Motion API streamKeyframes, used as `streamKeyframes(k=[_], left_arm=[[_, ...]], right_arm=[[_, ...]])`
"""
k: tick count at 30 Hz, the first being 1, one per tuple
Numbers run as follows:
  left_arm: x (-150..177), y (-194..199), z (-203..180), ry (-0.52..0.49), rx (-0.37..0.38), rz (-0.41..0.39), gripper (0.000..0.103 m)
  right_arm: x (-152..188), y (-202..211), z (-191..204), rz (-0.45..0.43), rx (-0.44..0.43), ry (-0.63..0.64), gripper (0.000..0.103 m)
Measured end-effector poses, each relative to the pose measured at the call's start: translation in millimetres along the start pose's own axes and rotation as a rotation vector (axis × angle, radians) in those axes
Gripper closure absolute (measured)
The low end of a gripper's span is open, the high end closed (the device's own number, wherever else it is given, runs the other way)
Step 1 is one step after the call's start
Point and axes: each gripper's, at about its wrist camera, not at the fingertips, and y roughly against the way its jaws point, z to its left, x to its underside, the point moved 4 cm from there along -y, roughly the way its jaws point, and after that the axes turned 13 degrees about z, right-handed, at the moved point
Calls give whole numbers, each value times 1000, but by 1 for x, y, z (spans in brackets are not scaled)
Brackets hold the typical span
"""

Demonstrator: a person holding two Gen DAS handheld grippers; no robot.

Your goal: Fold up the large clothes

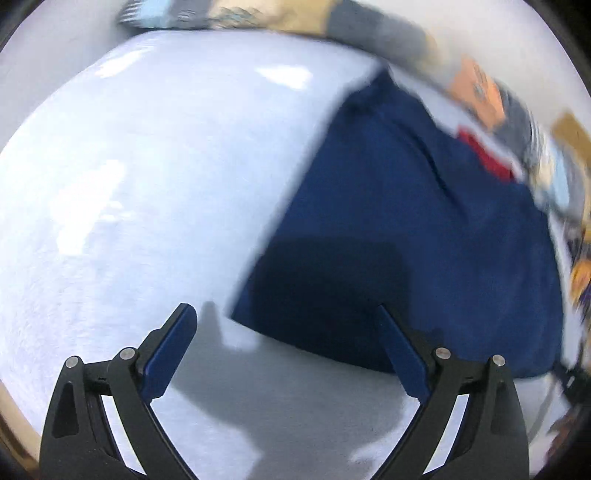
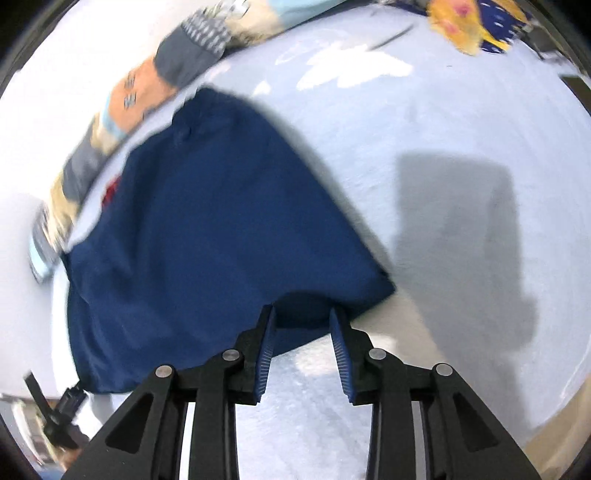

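Note:
A navy blue garment (image 1: 406, 221) lies flat on a white padded surface (image 1: 147, 166), with a small red patch (image 1: 487, 155) near its far edge. My left gripper (image 1: 283, 308) hangs open wide above the garment's near left corner, nothing between its fingers. In the right wrist view the same garment (image 2: 221, 221) fills the left half, its red patch (image 2: 110, 192) at the left. My right gripper (image 2: 303, 309) stands over the garment's near edge with its jaws partly apart. Dark cloth shows between the fingertips, but the pads do not press on it. Both views are motion-blurred.
A patchwork cloth (image 1: 369, 22) in grey, orange and beige runs along the surface's far edge (image 2: 177, 62). A yellow and blue patterned item (image 2: 476, 26) lies at the far right. A black object (image 2: 62, 410) sticks out at the lower left. Bare white surface (image 2: 443, 110) spreads right of the garment.

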Motion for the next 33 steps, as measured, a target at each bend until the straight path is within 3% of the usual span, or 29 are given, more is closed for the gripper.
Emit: streamKeyframes(k=[2, 4, 9, 14, 18, 24, 25, 26, 27, 28, 31, 33], left_arm=[[-1, 16, 13, 61, 59, -60, 6], [1, 19, 22, 102, 105, -68, 6], [8, -10, 20, 112, 146, 77, 6], [9, -21, 9, 147, 269, 134, 6], [7, -25, 13, 195, 333, 124, 6], [-6, -25, 2, 205, 414, 46, 6], [-9, -24, -3, 197, 422, 21, 20], [-10, -24, -5, 191, 420, 8, 50], [-10, -25, -6, 189, 387, 7, 61], [-12, -28, -7, 199, 357, -1, 65], [-11, -27, -1, 242, 364, -17, 73], [-7, -20, 2, 239, 359, -33, 81]], right_arm=[[4, 12, -6, -35, 1, -16, 67], [8, 17, -7, -40, -52, -14, 68], [16, 12, -19, 9, -133, -82, 66], [19, -5, -35, 66, -252, -207, 57], [20, -19, -39, 98, -319, -274, 53], [8, -26, -33, 40, -368, -281, 50], [6, -27, -32, 33, -383, -284, 50], [2, -30, -30, 19, -408, -287, 50], [0, -31, -29, 7, -420, -287, 61], [-3, -30, -27, -14, -427, -286, 81], [-8, -29, -22, -55, -408, -277, 93], [-8, -22, -17, -80, -381, -255, 95]])
